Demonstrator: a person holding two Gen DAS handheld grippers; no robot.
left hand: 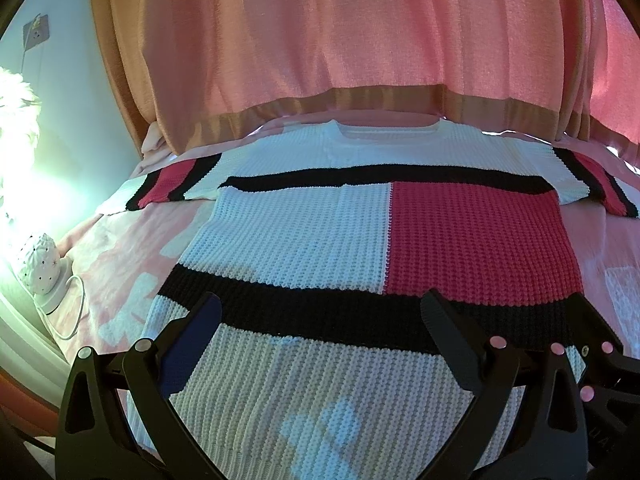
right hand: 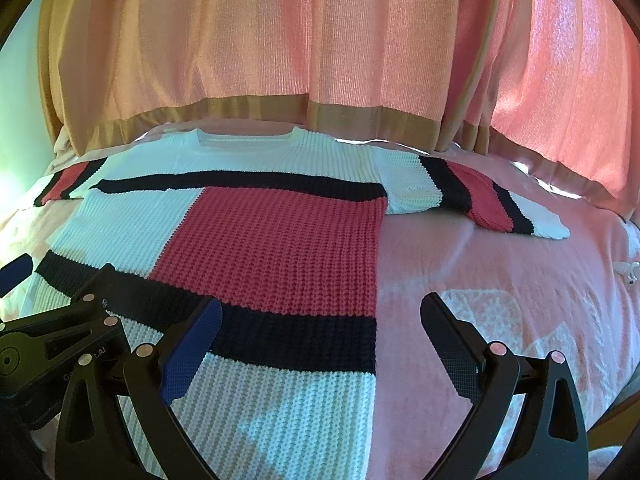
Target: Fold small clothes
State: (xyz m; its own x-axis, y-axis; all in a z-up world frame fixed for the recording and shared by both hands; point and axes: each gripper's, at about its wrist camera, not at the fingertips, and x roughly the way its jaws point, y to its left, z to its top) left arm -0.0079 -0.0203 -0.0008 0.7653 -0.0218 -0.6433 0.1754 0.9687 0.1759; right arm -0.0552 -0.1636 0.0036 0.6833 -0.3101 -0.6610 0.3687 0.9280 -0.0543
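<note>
A knitted sweater (left hand: 304, 236) lies flat on the bed (right hand: 500, 264), front side up, with its neck hole pointing toward the curtains. It is made of big blocks of colour. The chest has a white square on one side and a red square (right hand: 280, 248) on the other. A thick black stripe runs across above them, and another black stripe (left hand: 320, 316) runs across below. Under that, the bottom part is white and ribbed. Both short sleeves are spread out to the sides, and each one has black and red bands. The sweater looks smooth, with no folds in it.

The left claw (left hand: 320, 316) hangs over the bottom part of the sweater. Its two fingers are spread wide apart and hold nothing. The right claw (right hand: 320, 316) hangs over the sweater's bottom right corner, one finger above the knit and the other above the bare blanket. It is spread wide too, with nothing in it. The two claws are close beside each other.

The bed has a pink blanket with pale shapes on it. Behind the bed hang long pink curtains (left hand: 340, 32) with a tan band along the bottom. Off to the left sits a small white dotted lamp (left hand: 40, 260) with a white cord, and bright light shines there. A wall socket (left hand: 35, 31) is high on the pale wall.
</note>
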